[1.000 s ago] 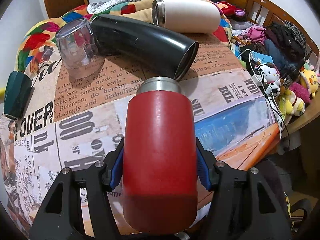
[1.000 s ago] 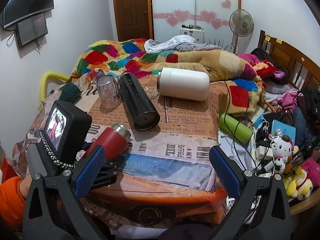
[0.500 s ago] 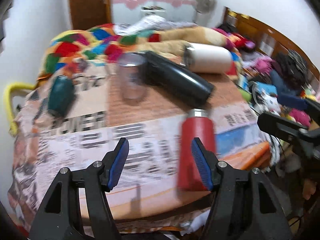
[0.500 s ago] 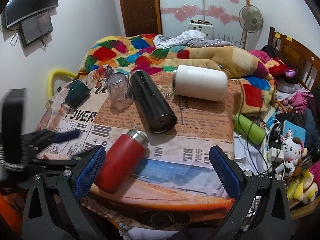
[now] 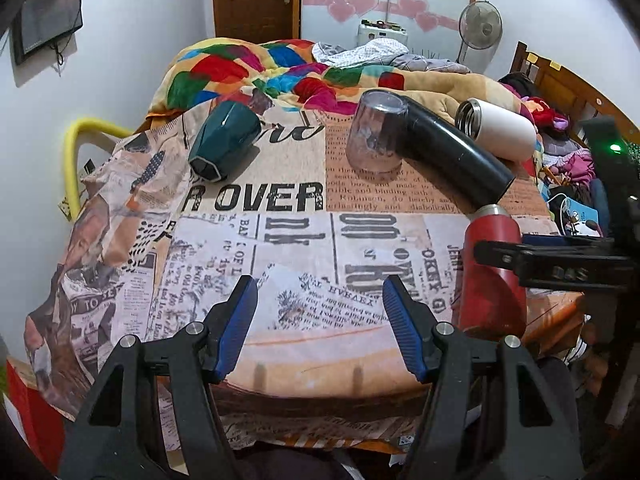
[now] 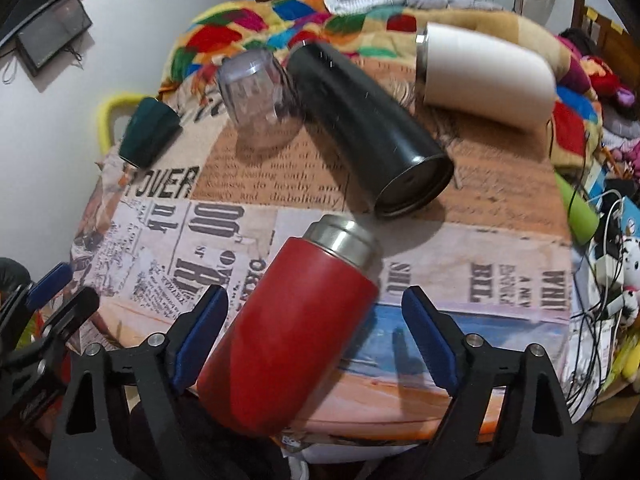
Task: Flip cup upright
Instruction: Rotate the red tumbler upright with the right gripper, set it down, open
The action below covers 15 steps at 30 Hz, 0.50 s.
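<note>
A red cup with a steel rim [image 6: 296, 328] lies on its side near the table's front edge, rim pointing away; it also shows in the left wrist view [image 5: 493, 276]. My right gripper [image 6: 314, 338] is open with its blue pads on either side of the red cup, not touching it. My left gripper [image 5: 320, 322] is open and empty over the tablecloth, left of the red cup. The right gripper's arm [image 5: 560, 266] crosses in front of the cup in the left wrist view.
On the newspaper-print tablecloth [image 5: 280, 240] lie a black tumbler [image 6: 364, 124], a white tumbler [image 6: 484, 68] and a dark green cup [image 6: 150, 134], all on their sides. A clear glass [image 6: 258, 100] stands upside down. Bedding lies behind, clutter at the right.
My left gripper let go of the red cup and moved left, away from it. The cup now lies on the table. My right gripper moved forward and down around it.
</note>
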Available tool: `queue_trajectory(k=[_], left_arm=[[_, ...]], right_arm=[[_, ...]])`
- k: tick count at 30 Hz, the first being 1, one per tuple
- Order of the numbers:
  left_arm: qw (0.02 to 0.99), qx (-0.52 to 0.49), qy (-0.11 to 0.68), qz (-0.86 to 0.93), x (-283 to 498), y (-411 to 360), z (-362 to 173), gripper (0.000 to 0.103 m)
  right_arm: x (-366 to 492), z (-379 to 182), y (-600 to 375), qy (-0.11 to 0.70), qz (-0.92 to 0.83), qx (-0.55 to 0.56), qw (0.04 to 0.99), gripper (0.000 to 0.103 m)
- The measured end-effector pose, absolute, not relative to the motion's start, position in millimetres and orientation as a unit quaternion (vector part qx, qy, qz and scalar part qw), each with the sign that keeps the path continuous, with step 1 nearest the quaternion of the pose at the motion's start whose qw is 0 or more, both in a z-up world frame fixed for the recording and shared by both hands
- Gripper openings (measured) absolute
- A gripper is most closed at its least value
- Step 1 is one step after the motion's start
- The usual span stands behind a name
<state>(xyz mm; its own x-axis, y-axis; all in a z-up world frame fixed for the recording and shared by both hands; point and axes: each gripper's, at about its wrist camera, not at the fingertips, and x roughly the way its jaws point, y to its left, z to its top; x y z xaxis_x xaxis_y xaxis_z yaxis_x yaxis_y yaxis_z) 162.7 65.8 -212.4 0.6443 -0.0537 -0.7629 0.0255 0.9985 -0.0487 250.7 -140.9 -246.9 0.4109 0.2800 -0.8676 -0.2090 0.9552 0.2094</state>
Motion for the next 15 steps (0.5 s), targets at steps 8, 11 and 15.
queue_trajectory(k=[8, 11, 15], left_arm=[[0.902, -0.027, 0.429, -0.026, 163, 63, -217, 0.064], [0.903, -0.026, 0.428, -0.029, 162, 60, -216, 0.064], [0.904, -0.026, 0.426, -0.033, 163, 58, -213, 0.064]], right_arm=[[262, -265, -135, 0.552, 0.151, 0.048, 0.818, 0.078], [263, -265, -132, 0.556, 0.167, 0.055, 0.812, 0.070], [265, -261, -127, 0.549, 0.180, 0.048, 0.815, 0.061]])
